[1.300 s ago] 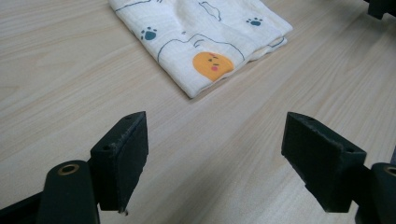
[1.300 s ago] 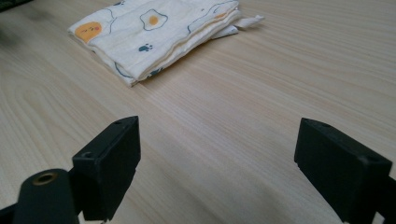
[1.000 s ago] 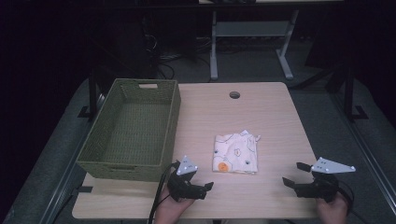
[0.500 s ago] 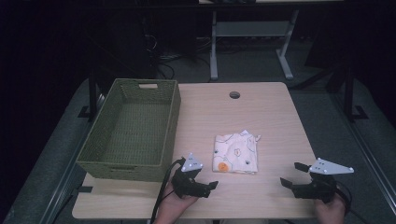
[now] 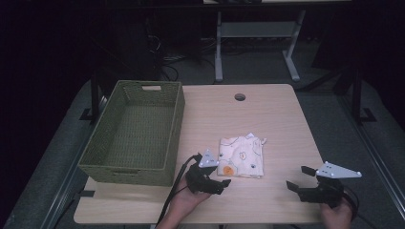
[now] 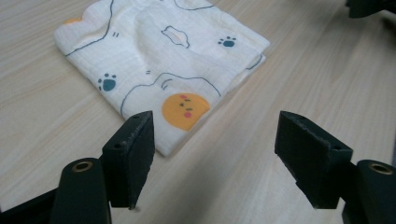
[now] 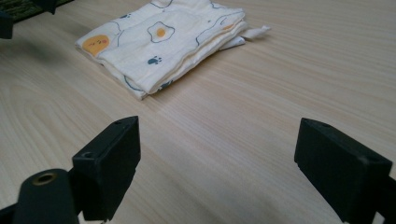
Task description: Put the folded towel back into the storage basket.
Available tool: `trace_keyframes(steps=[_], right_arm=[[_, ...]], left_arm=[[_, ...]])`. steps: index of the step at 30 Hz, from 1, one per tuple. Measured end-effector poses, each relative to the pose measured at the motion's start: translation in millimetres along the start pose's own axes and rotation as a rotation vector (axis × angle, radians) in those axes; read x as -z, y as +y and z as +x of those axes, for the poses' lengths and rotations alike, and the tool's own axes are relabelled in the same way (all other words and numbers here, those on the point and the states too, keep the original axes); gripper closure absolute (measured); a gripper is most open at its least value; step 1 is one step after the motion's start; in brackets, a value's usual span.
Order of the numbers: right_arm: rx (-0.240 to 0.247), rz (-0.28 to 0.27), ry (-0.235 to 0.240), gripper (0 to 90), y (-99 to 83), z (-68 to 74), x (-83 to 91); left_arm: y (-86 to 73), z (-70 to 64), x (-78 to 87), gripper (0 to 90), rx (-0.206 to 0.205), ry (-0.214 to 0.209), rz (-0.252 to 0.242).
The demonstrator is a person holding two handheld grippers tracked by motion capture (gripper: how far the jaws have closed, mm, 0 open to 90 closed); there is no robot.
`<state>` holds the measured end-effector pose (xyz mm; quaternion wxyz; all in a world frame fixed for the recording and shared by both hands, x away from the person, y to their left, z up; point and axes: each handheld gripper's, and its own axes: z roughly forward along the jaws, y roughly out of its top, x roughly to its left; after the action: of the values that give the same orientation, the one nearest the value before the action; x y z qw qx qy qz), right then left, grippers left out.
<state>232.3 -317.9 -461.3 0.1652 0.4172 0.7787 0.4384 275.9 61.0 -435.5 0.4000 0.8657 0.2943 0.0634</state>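
Looking down from the high view, the cloth [image 5: 242, 157] is lying folded near the middle of the table [image 5: 267, 114], right of the basket [image 5: 136, 133]. The left gripper [image 5: 223, 183] is sitting just in front of the cloth's near left corner, its jaws spread wide and holding nothing. The right gripper [image 5: 299, 179] is resting well apart from the cloth, near the table's right front edge, jaws also standing wide.

Along the left gripper view, the left gripper [image 6: 215, 140] is pointing at the cloth [image 6: 163, 60]; the corner with the orange face is lying between and just beyond the jaws, not touching them.

Along the right gripper view, the right gripper [image 7: 219, 154] is gaping wide over bare wood, while the cloth [image 7: 163, 42] is lying farther off, its stacked folded edges facing the camera.
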Motion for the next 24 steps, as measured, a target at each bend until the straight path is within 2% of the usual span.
trace_keyframes(steps=[4, 6, 11, 15, 17, 21, 24], right_arm=[[0.0, -0.001, 0.001, 14.0, -0.8, -2.1, 1.1], [-0.002, -0.003, 0.01, 14.0, -1.6, -4.8, 1.0], [-0.007, 0.004, 0.01, 14.0, -1.9, -6.1, -0.9], [-0.008, -0.012, 0.028, 14.0, -0.4, -3.8, 0.6], [-0.008, -0.011, 0.038, 14.0, -0.7, -2.5, 0.6], [0.0, -0.011, 0.039, 14.0, 0.5, -1.4, 0.4], [0.002, -0.013, 0.042, 14.0, 1.0, -1.3, 0.7]], left_arm=[[6.7, 1.7, -4.9, 26.6, 0.0, 0.002, 0.006], [13.8, 3.1, -10.1, 25.9, 0.013, -0.004, 0.006], [27.7, 4.8, -21.6, 23.5, -0.013, 0.034, 0.051], [34.9, 5.7, -27.7, 23.1, -0.016, 0.034, 0.065], [41.8, 3.8, -36.1, 23.1, -0.047, 0.053, 0.094], [50.5, 5.5, -44.9, 26.4, -0.058, 0.047, 0.103], [57.1, 8.5, -53.3, 26.8, -0.064, 0.062, 0.135]])
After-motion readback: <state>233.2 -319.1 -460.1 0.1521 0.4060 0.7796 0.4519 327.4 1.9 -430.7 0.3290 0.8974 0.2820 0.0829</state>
